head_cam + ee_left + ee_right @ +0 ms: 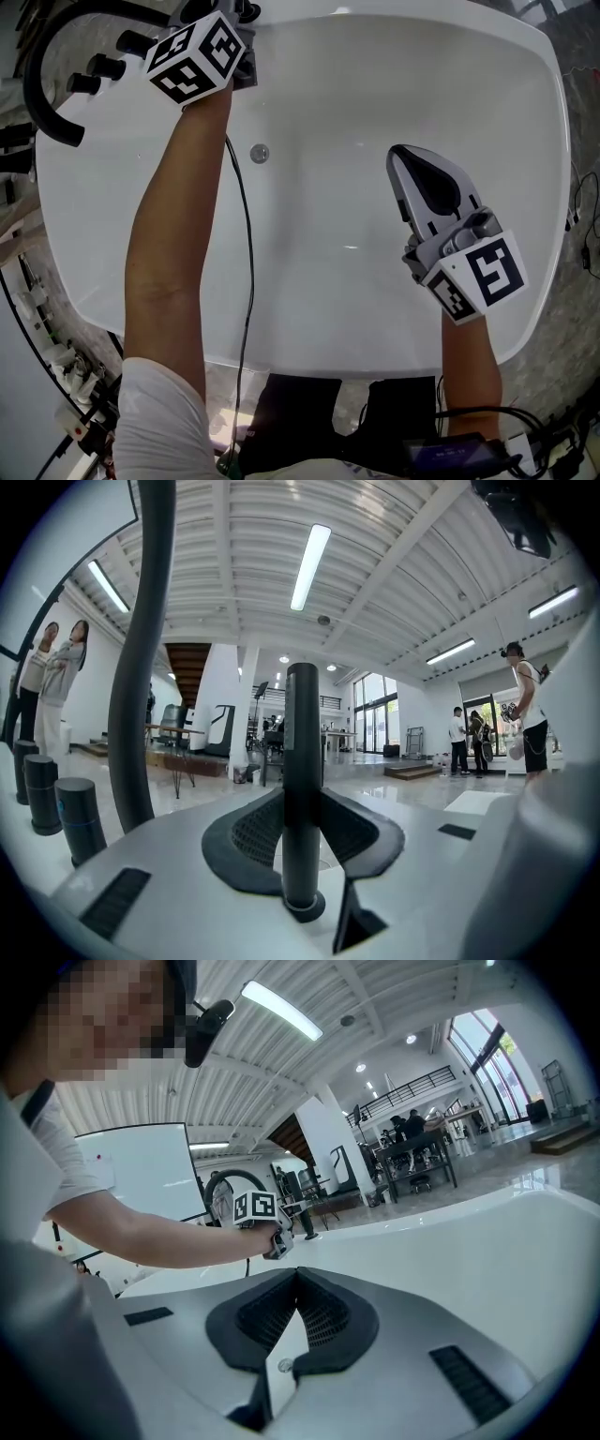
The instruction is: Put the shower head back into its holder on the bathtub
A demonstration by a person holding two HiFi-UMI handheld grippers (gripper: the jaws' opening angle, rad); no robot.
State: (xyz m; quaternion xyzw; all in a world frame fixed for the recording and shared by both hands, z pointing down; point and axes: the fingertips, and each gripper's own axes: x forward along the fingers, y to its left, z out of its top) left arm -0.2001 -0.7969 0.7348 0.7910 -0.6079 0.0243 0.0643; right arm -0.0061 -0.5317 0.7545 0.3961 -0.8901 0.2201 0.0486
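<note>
Since the shower head (302, 733) stands upright between the pads of the left gripper (302, 817), its long axis vertical and square across the near-level jaws, I record that gripper as closed on the dark stem, set partly wide to suit its girth; a ring (305, 907) circles the stem's foot, and I cannot tell whether it is the stem's own fitting or the collar of the holder; the holder itself I cannot pick out in any view. Outward from the stem, the curved black spout (141, 667) rises just beside it on the left, with three black knobs (42, 794) beyond, all at the far left corner of the bathtub (553, 103); I judge the seat to lie directly beneath the stem among these fittings, so the coming move turns on keeping the stem plumb and bringing it straight down, clear of the spout. The right gripper (401, 155) hangs over the middle of the bathtub, well apart, jaws together on nothing; the left hand is plainly the nearer and the only one engaged.
</note>
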